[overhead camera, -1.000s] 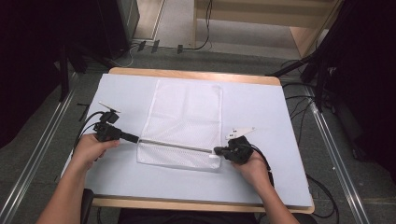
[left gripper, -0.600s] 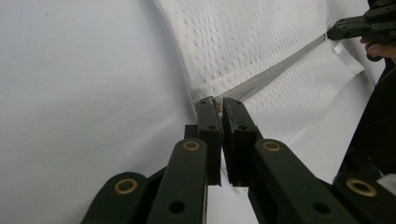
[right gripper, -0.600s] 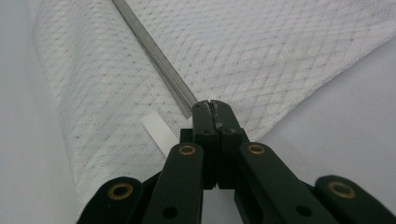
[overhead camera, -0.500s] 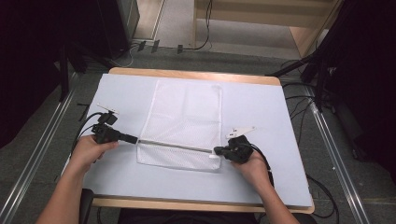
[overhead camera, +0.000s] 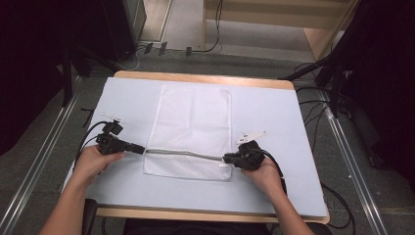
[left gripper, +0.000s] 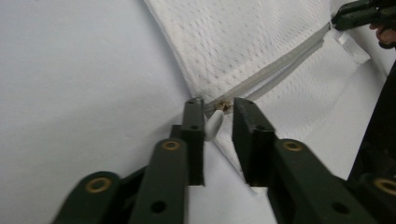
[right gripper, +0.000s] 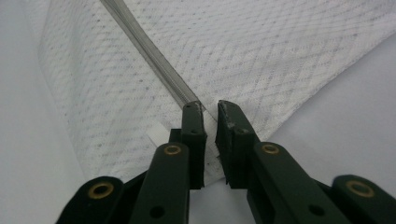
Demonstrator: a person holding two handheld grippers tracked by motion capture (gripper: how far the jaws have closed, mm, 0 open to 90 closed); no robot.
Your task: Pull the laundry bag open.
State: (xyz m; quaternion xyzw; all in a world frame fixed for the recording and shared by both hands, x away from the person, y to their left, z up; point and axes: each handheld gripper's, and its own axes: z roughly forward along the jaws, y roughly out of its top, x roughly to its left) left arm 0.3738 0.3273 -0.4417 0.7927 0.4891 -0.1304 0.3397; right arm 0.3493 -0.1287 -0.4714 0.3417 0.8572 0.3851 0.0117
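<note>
Both tools' jaws have just been opening: left tool (left gripper: 218,106) stands slack around the zipper pull (left gripper: 214,127), right tool (right gripper: 210,106) parted at the mesh laundry bag (overhead camera: 193,122) edge, so any tug now likely slips off.

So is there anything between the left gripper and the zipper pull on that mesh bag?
Nothing visible blocks it. In the left gripper view the left gripper has its jaws on either side of the white zipper pull, at the end of the zipper on the mesh bag. The jaws have just been opening, with the pull between them.

Black grippers (overhead camera: 120,144) — brass-ringed pivots (black cables trailing) — bare forearms, no sleeves.
</note>
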